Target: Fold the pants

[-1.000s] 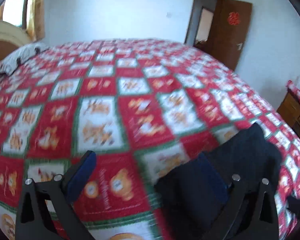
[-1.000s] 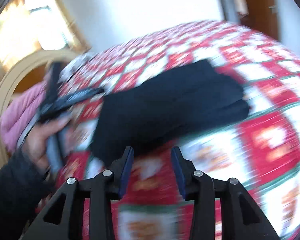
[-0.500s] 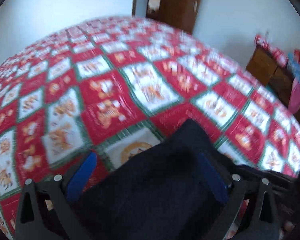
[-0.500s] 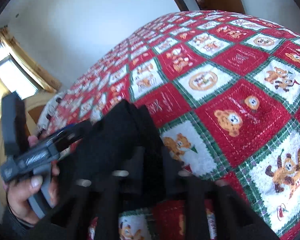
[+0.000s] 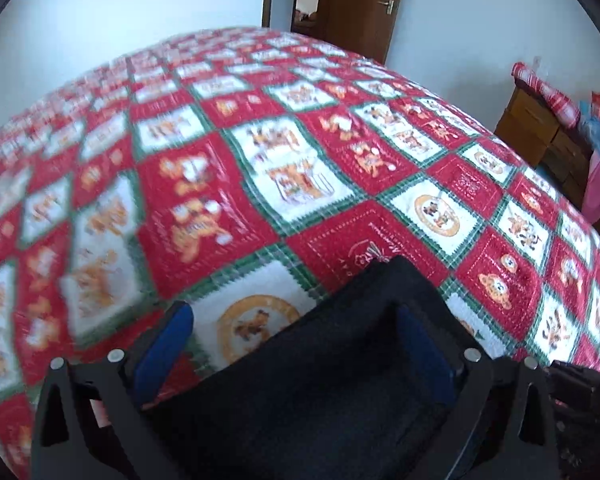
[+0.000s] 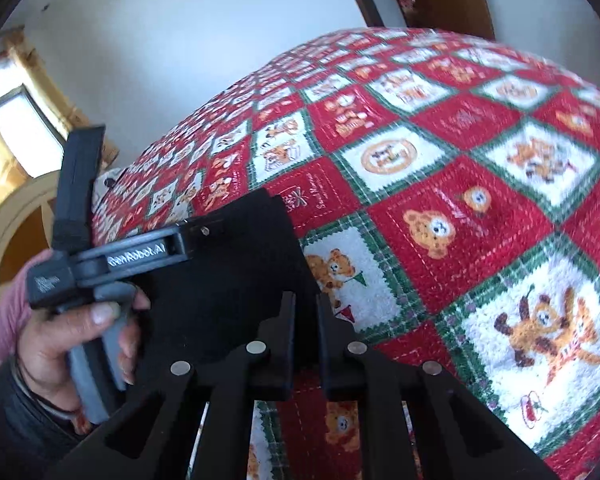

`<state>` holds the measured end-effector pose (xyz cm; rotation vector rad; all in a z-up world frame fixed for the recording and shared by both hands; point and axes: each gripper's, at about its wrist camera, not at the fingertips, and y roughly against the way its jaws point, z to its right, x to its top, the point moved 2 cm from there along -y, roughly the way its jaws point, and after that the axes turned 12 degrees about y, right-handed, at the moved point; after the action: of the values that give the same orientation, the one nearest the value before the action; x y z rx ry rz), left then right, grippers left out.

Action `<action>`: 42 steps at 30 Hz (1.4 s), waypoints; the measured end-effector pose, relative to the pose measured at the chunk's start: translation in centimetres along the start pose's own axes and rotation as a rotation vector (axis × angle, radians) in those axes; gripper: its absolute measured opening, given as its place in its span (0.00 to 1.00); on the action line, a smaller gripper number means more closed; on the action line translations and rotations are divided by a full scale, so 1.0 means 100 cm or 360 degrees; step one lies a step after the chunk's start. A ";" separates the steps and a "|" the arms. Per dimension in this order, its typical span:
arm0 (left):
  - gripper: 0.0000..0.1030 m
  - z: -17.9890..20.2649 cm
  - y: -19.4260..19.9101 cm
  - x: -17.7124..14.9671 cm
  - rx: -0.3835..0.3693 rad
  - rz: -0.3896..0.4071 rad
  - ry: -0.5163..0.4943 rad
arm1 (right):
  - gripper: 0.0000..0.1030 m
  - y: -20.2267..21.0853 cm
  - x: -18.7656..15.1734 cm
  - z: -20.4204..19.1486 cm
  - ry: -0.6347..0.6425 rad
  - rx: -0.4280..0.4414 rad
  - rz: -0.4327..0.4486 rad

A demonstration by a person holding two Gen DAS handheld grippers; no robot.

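Lying on quilt (image 5: pixel 340 184), black pants (image 5: pixel 340 380), left tool (image 5: pixel 292 332) spread wide, right tool (image 6: pixel 305 312) clenched on pants

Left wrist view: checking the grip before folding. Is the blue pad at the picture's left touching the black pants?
Apart. The left wrist view shows patterned bedspread between that pad and the pants' edge.

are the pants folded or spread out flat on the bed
Folded: the black pants form a compact block with a straight edge on the quilt.
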<state>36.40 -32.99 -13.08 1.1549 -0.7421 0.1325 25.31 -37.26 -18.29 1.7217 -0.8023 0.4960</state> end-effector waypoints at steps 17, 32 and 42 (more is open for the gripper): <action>1.00 -0.104 0.079 -0.062 0.0293 0.0172 0.0048 | 0.51 0.034 0.039 -0.082 0.0312 -0.0108 0.0251; 1.00 -0.140 0.043 -0.085 0.0120 0.0059 0.0288 | 0.51 -0.050 0.021 -0.091 0.0444 -0.0212 -0.0119; 1.00 -0.133 0.081 -0.097 0.0163 0.0168 0.0248 | 0.51 -0.044 0.018 -0.104 0.0575 -0.0300 -0.0087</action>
<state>31.48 -15.38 -15.18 1.1883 -0.6639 0.3486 30.50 -27.15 -16.98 1.4220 -0.5231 0.6503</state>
